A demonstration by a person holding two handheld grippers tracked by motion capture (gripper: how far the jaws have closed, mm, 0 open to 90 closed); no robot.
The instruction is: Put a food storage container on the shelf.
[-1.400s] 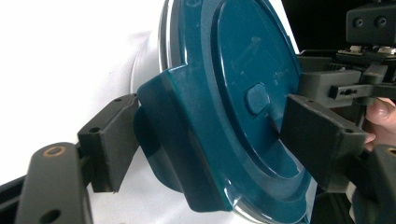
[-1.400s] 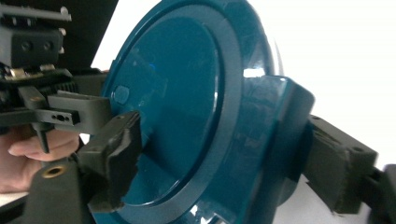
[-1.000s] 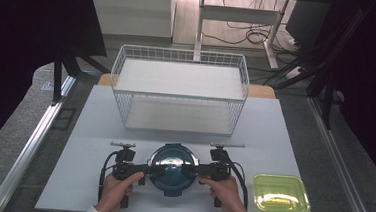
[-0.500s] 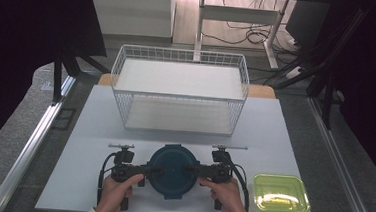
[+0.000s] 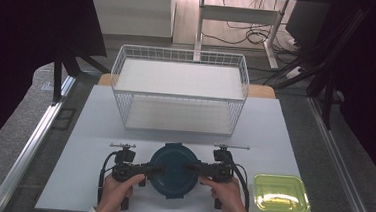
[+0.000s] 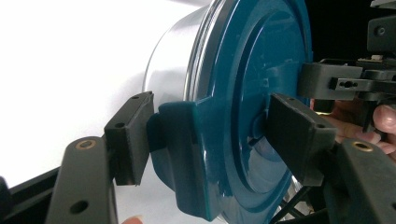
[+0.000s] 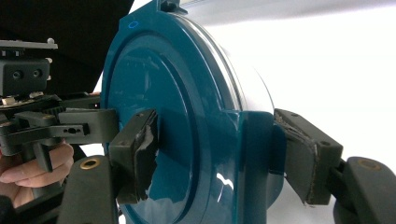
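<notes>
Container (image 5: 173,170) with its blue lid is sitting on the worktop (image 5: 99,130), near the front edge. The left tool (image 5: 152,169) and right tool (image 5: 193,169) are each clamping a lid tab from opposite sides, jaws having just been closing.

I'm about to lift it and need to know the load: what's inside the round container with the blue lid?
Cannot tell. The blue lid covers the round container's top, and its wall looks frosted, so no contents show. Both grippers' jaws straddle the lid's side clips.
</notes>
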